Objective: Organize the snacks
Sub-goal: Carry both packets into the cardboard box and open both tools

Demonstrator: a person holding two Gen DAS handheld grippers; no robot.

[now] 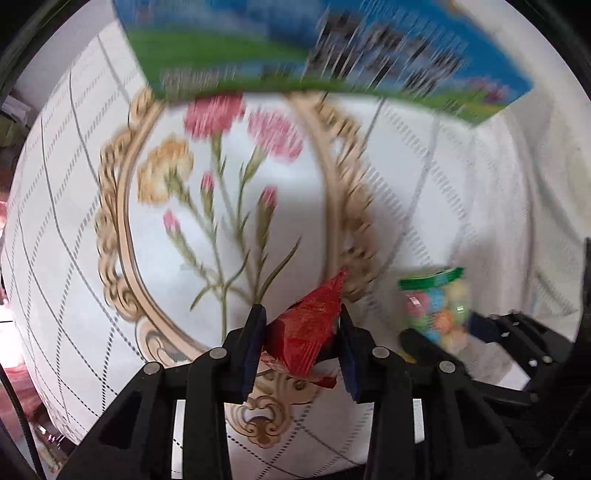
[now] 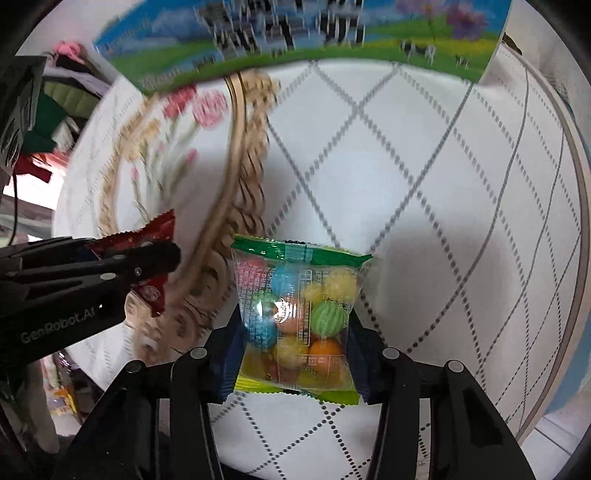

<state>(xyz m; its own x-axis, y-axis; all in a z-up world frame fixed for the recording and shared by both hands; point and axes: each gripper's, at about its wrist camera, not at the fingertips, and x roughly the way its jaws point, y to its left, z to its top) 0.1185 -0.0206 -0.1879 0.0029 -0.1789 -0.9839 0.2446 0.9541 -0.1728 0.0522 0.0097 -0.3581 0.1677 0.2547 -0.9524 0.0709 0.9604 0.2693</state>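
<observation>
Snacks are held two at once, one in each gripper, above a white tablecloth printed with a grey diamond grid and a gold-framed spray of pink and yellow flowers. Between the blue pads of the left gripper sits a red foil packet, crumpled and standing on end, its long axis running away from the camera and slightly rightward, with one pointed corner leading; the jaws are pressed in on its sides. Its lower end shows a white patch, partly hidden behind the right pad, and any printing on it is too creased to read. In the right wrist view the same packet shows only as a red corner and a white-edged flap on either side of the dark finger. The right gripper pinches a clear candy bag by its two side edges; the bag stands upright along the fingers, green sealed strip at the far end, yellow-green seal nearest the camera, round sweets in blue, yellow, green and orange inside. Small print on the film is unreadable. From the left wrist view this bag appears blurred at lower right. A blue and green box with a meadow picture crosses the top of both views, cut off by the frame and smeared.
</observation>
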